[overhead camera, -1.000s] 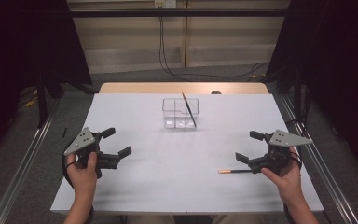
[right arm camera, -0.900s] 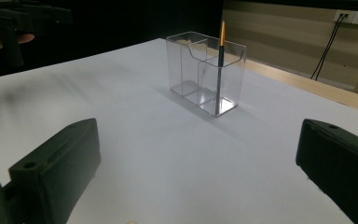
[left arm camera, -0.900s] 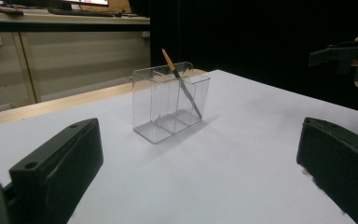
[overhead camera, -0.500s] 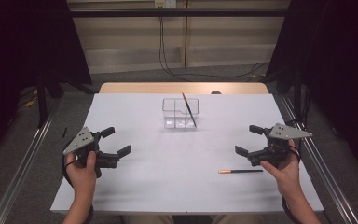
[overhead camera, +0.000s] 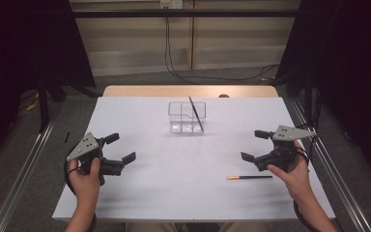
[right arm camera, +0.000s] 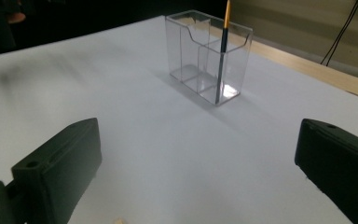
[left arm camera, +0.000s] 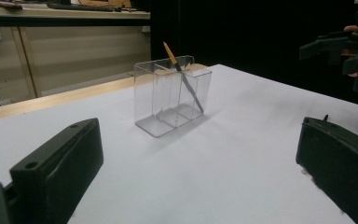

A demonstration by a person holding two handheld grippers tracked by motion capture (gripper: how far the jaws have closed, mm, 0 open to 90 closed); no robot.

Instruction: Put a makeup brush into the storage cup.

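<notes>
1. Left gripper [overhead camera: 121,148]: jaws standing wide apart, grasping nothing; a hand [overhead camera: 84,176] is holding it over the near-left part of the table [overhead camera: 145,193].
2. Right gripper [overhead camera: 254,145]: jaws also spread wide, nothing between them; it is sitting near the right edge, raised off the sheet as far as the high view shows.
3. Pencil [overhead camera: 249,177]: lying flat on the white sheet, just in front of the right gripper and a little toward the person, orange end pointing left. Not touching the jaws.
4. Holder [overhead camera: 187,117]: clear, three compartments, standing upright at centre, toward the far side, well apart from both grippers.
5. Second pencil [overhead camera: 196,114]: standing tilted in the holder's right-hand compartment as seen from above, orange tip up and leaning over the rim.
6. Writing: no readable brand, label or text showing on the pencils, holder or grippers; too small or blurred to tell.
</notes>
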